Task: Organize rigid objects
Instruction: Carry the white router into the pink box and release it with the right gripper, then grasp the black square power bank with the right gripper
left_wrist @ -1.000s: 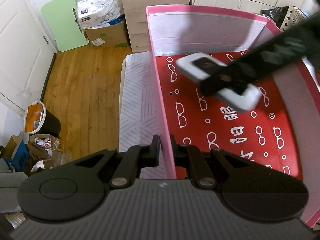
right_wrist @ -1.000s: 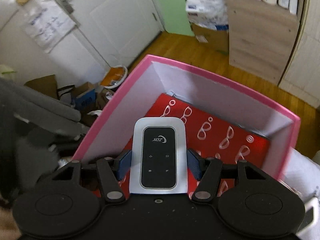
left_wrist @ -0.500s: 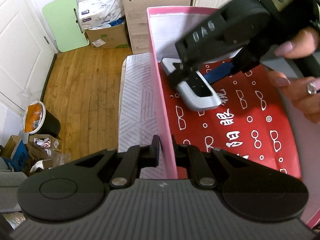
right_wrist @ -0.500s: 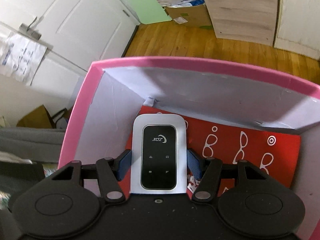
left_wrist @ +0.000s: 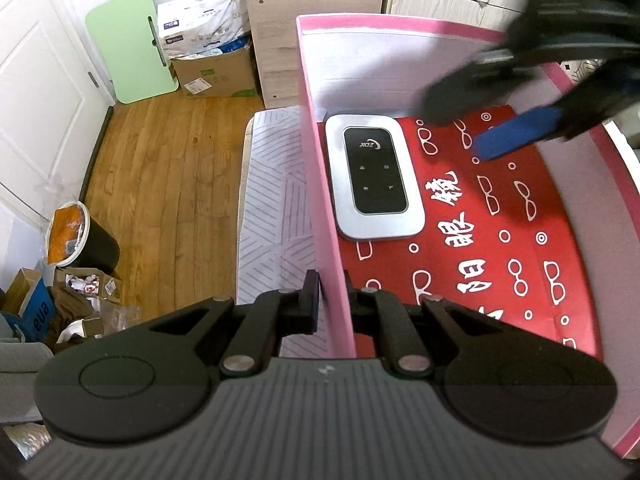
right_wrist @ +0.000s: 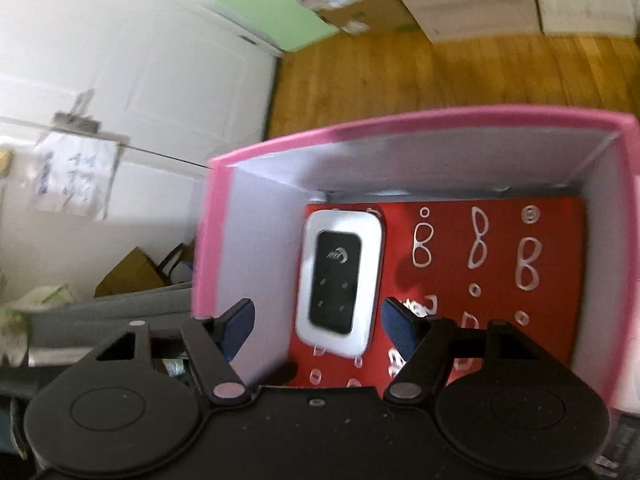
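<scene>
Nearest the lens, the left gripper [left_wrist: 331, 298] is pinching the pink box's side wall [left_wrist: 316, 184], its jaws clamped on the thin card and steadying the box. Just beyond, one device [left_wrist: 374, 176] is lying flat on the red liner [left_wrist: 520, 240] in the box's far corner against that wall, its long axis running along the wall and straight away from the right gripper [right_wrist: 316, 322]. The right gripper is the nearer one to it, its jaws opening with the device lying between and just ahead of the blue pads [right_wrist: 398, 330], neither touching it; there are two grippers, one box, one device.
</scene>
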A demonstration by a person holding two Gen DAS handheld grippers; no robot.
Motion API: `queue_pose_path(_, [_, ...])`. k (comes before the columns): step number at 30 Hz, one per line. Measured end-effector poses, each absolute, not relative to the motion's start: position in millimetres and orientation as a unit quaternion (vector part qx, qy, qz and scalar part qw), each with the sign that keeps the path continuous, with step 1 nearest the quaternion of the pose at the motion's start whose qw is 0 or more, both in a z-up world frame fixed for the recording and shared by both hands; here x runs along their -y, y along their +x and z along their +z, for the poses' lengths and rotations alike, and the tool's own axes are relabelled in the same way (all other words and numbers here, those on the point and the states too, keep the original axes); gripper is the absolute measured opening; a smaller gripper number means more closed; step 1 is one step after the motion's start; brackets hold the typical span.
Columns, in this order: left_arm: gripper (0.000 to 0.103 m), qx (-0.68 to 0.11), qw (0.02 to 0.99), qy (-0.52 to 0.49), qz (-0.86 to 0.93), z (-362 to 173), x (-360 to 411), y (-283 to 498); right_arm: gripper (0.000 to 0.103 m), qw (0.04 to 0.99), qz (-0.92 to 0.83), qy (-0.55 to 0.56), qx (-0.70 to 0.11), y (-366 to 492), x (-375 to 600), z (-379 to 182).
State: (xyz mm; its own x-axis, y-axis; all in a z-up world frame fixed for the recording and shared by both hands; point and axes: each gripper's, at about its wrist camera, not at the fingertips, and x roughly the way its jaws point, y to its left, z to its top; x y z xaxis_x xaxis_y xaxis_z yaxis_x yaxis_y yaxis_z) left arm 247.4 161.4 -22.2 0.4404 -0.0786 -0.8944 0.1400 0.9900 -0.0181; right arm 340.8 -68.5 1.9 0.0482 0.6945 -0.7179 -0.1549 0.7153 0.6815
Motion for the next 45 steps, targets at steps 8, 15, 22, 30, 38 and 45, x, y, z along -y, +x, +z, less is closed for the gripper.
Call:
queue_pose_path(8, [0.008, -0.517, 0.853, 0.039, -0.063, -21, -158, 244, 0.075, 0.739, 0.373, 0.143, -0.543, 284, 122, 61])
queue_pose_path(15, [0.008, -0.517, 0.853, 0.041, -0.063, -21, -159, 244, 0.075, 0.79, 0.366, 0.084, -0.484, 235, 184, 89])
queue_pose_path(22, [0.008, -0.517, 0.853, 0.035, -0.061, -21, -162, 242, 0.084, 0.838, 0.338, 0.026, -0.428, 199, 235, 72])
queue_pose_path(30, [0.008, -0.516, 0.854, 0.03, -0.064, -20, -162, 243, 0.084, 0.812, 0.397, -0.072, -0.421, 170, 232, 21])
queue_pose_path(38, [0.009, -0.513, 0.856, 0.012, -0.067, -20, -169, 241, 0.069, 0.719, 0.513, -0.213, -0.418, 174, 193, 6])
queue_pose_path(45, [0.009, -0.513, 0.856, 0.011, -0.067, -20, -170, 241, 0.068, 0.674, 0.532, -0.31, -0.408, 173, 162, -15])
